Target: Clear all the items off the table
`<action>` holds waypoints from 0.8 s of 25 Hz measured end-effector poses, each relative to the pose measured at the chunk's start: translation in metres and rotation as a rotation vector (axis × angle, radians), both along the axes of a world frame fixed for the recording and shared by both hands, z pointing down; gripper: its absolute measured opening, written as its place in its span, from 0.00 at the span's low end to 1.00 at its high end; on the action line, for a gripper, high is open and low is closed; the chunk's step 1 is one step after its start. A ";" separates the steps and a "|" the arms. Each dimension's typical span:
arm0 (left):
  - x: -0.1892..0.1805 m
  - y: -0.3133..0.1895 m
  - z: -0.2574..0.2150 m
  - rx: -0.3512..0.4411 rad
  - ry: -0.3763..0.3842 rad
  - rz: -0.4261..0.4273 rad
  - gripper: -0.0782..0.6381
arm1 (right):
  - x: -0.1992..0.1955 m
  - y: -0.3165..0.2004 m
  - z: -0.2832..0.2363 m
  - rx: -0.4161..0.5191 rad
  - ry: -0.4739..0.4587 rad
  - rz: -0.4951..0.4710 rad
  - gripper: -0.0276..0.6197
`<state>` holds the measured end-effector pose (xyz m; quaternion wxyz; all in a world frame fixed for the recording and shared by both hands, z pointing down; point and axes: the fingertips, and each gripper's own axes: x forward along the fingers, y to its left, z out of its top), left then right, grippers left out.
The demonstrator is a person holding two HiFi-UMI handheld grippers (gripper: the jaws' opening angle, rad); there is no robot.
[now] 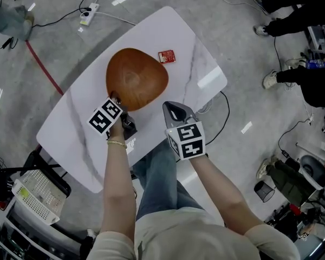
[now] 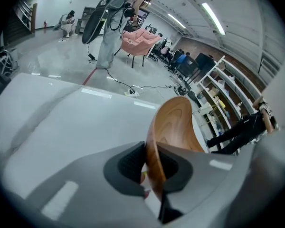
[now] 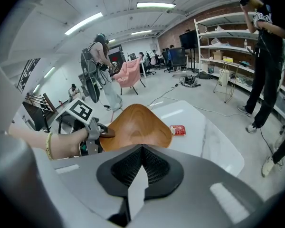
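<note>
Wooden bowl (image 1: 136, 78) sits toward the far half of the white table (image 1: 76, 129), and I have my left gripper (image 1: 117, 101) clamped on its near rim. In the left gripper view the rim stands edge-on between the two pads, which press it from both sides with only a narrow gap. The whole broad body of the bowl stretches away from those jaws toward the far side of the table, so I judge its weight will hang out beyond the grip once it comes up. I cannot tell whether the far edge has left the tabletop yet. My right gripper (image 1: 177, 112) hovers just to the right of the left one, over the table's near edge. Its jaws are pressed together with nothing between them, and it points at the bowl's near side. Beyond the bowl, close to its far rim but apart from it, lies a small red packet (image 1: 167, 56), which the right hand looks freer to fetch.
</note>
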<state>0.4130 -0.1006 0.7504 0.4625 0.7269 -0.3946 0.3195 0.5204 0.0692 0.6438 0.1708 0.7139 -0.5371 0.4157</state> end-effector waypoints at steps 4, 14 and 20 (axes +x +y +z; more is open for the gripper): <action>-0.014 0.009 -0.016 -0.007 0.038 -0.023 0.14 | -0.006 0.002 -0.011 0.001 0.008 0.005 0.04; -0.040 0.025 -0.078 0.019 0.139 -0.026 0.14 | -0.026 0.007 -0.047 0.017 0.042 0.023 0.04; -0.072 0.037 -0.112 0.041 0.174 -0.021 0.14 | -0.056 0.016 -0.075 0.046 0.063 0.025 0.04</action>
